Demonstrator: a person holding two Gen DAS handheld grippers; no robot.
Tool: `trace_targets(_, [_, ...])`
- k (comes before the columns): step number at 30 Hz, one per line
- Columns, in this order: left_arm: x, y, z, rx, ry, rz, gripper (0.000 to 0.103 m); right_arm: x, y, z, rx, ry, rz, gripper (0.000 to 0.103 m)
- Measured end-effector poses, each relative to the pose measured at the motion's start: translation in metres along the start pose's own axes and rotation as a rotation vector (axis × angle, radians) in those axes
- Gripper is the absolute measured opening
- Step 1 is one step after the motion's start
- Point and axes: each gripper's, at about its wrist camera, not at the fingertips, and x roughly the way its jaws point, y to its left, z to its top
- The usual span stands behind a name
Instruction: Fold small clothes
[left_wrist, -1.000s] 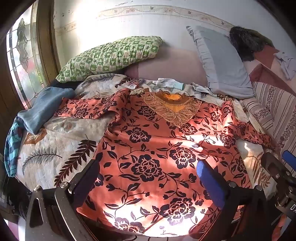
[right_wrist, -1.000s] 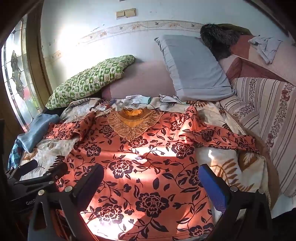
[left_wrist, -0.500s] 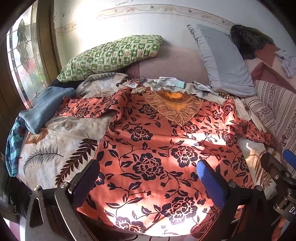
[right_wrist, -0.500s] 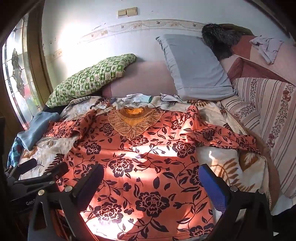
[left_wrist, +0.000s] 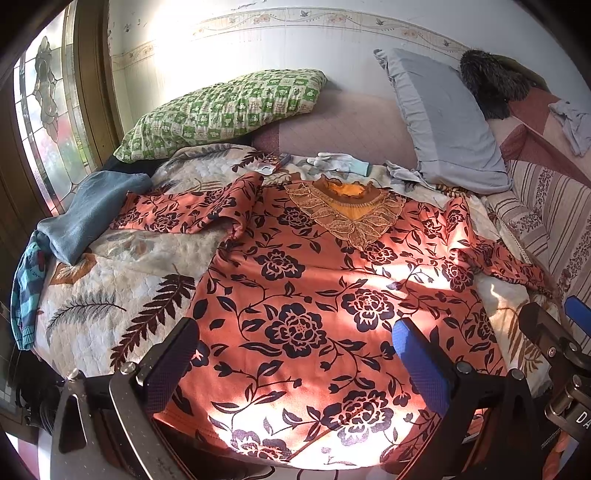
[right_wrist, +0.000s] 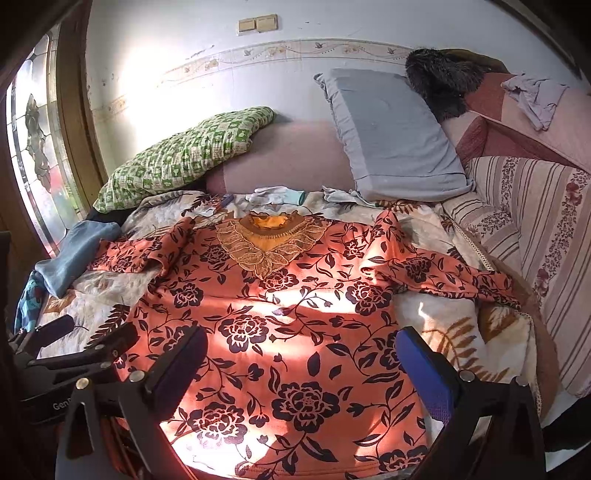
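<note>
An orange top with black flowers and a lace collar (left_wrist: 317, 295) (right_wrist: 295, 325) lies spread flat, front up, on a bed. Both sleeves reach out sideways; the left sleeve (left_wrist: 184, 218) is creased, the right sleeve (right_wrist: 443, 273) rumpled. My left gripper (left_wrist: 295, 354) hovers open over the hem near the bed's front edge, nothing between its fingers. My right gripper (right_wrist: 303, 365) is open too, above the hem's right half, and also shows at the right edge of the left wrist view. The left gripper's arm appears at the lower left of the right wrist view.
A leaf-print quilt (left_wrist: 110, 295) covers the bed. A blue garment (left_wrist: 88, 218) lies at the left edge, a green checked pillow (left_wrist: 221, 110) and grey pillow (left_wrist: 443, 122) stand at the back, pale gloves (left_wrist: 340, 162) behind the collar. Striped bedding (right_wrist: 535, 240) rises on the right.
Both views shifted slightly, with the top sitting a little lower and farther in frame. The garment has not moved and both grippers stay open.
</note>
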Motion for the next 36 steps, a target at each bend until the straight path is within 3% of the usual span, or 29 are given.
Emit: trace_targets(36, [-0.0019, 0.0032, 0.0002, -0.009, 0.005, -0.002, 0.103, -0.0028, 0.0018, 0.0036, -0.007, -0.004, -0.003, 0.103])
